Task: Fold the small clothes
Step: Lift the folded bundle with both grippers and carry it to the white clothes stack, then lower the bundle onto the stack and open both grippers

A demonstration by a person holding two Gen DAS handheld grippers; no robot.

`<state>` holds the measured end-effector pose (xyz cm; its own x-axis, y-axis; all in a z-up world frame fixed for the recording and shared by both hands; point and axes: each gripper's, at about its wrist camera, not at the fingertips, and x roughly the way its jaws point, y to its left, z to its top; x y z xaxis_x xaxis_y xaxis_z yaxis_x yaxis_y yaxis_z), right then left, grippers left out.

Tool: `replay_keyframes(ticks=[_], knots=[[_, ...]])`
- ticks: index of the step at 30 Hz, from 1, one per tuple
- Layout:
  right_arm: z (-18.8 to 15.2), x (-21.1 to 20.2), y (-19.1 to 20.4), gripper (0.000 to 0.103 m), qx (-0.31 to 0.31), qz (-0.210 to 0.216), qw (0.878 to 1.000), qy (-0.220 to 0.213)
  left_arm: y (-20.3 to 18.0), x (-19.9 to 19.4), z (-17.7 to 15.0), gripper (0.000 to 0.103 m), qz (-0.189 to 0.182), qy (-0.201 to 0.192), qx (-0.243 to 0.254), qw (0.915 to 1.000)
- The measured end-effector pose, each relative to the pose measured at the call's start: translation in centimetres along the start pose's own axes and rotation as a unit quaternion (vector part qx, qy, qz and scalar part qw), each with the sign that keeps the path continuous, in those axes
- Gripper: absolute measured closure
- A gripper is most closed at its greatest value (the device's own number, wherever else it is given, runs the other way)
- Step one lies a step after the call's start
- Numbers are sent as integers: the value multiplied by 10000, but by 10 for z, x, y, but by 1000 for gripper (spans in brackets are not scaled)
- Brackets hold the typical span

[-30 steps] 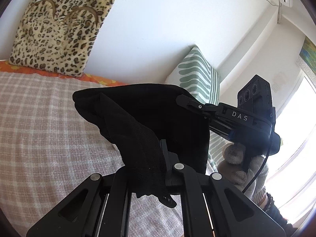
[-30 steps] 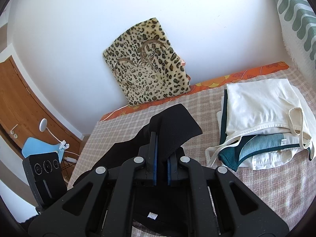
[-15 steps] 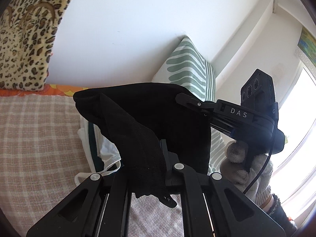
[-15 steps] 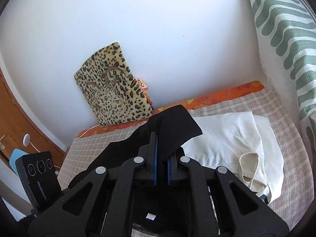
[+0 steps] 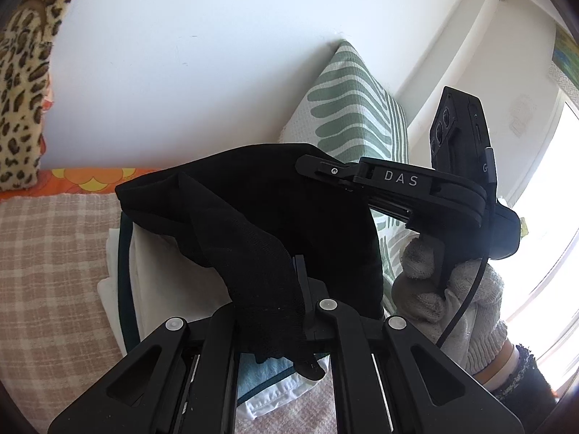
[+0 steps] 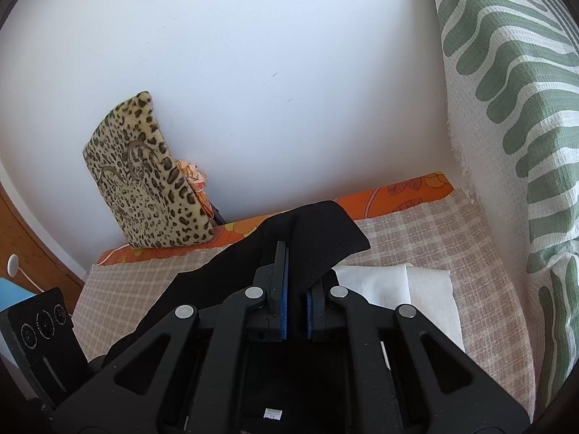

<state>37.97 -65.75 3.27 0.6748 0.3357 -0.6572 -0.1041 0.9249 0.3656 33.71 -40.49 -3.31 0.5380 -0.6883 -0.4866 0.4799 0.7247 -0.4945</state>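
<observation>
A folded black garment (image 5: 275,213) hangs in the air between both grippers. My left gripper (image 5: 302,282) is shut on its near edge, the fabric draping over the fingers. My right gripper (image 6: 294,271) is shut on the other side of the black garment (image 6: 318,238), blue pads pinching it; that same gripper (image 5: 325,171) shows in the left wrist view, held by a gloved hand (image 5: 434,285). Beneath the garment lies a stack of folded clothes (image 5: 163,278), white on top with teal and light blue underneath, seen also as white cloth (image 6: 409,289) in the right wrist view.
A checked blanket (image 6: 452,246) covers the bed, with an orange sheet (image 6: 401,195) along the wall. A green-striped pillow (image 6: 524,115) stands at the right, a leopard-print cushion (image 6: 152,181) leans on the wall at the left. A bright window (image 5: 542,217) is at the right.
Both grippers carried the black garment sideways along the bed toward the striped pillow and slightly down. It now hangs over the folded stack, which was off to the side before.
</observation>
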Motion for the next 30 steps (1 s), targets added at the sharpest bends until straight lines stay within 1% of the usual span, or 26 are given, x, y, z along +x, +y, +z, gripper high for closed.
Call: replay_keyframes(ticks=[4, 7, 9, 12, 13, 15, 16, 17, 19, 20, 22, 24, 25, 27, 28, 30], knots=[[-2, 27, -12, 95, -88, -102, 9998, 142, 13, 18, -9, 98, 14, 188, -173, 9997], [-4, 43, -25, 95, -64, -210, 9995, 227, 17, 19, -21, 98, 65, 302, -160, 9994], [-4, 50, -35, 95, -45, -259, 9993, 259, 24, 17, -30, 98, 125, 418, -274, 9987], [-4, 60, -49, 95, 35, -309, 9989, 364, 37, 16, -42, 92, 299, 731, -553, 9953], [-3, 63, -53, 94, 58, -362, 9986, 394, 41, 14, -46, 86, 350, 817, -606, 9942], [-4, 68, -59, 87, 25, -589, 9970, 498, 43, 6, -53, 84, 365, 889, -627, 9934], [-4, 70, -61, 73, -27, -762, 9956, 545, 43, 1, -55, 84, 373, 912, -580, 9934], [-4, 70, -63, 63, -68, -927, 9942, 545, 41, -5, -57, 82, 378, 938, -530, 9935], [-4, 64, -68, 59, -31, -1027, 9932, 539, 36, -20, -59, 78, 382, 929, -381, 9942], [-4, 58, -70, 59, 21, -1032, 9934, 492, 33, -28, -60, 78, 424, 893, -282, 9947], [-3, 42, -72, 59, 112, -1108, 9933, 303, 31, -40, -58, 78, 472, 767, -170, 9958], [-4, 25, -66, 59, 90, -1136, 9934, 114, 28, -47, -53, 78, 517, 593, -59, 9969], [-5, 18, -59, 59, 8, -1094, 9940, 51, 27, -50, -51, 77, 519, 517, 13, 9973], [-9, 9, -45, 59, -146, -867, 9961, -3, 26, -47, -45, 77, 527, 466, 75, 9975], [-10, 8, -37, 59, -228, -756, 9969, -3, 28, -44, -42, 77, 510, 465, 39, 9976], [-12, 13, -22, 59, -410, -706, 9967, 24, 26, -33, -38, 77, 494, 496, 12, 9975]])
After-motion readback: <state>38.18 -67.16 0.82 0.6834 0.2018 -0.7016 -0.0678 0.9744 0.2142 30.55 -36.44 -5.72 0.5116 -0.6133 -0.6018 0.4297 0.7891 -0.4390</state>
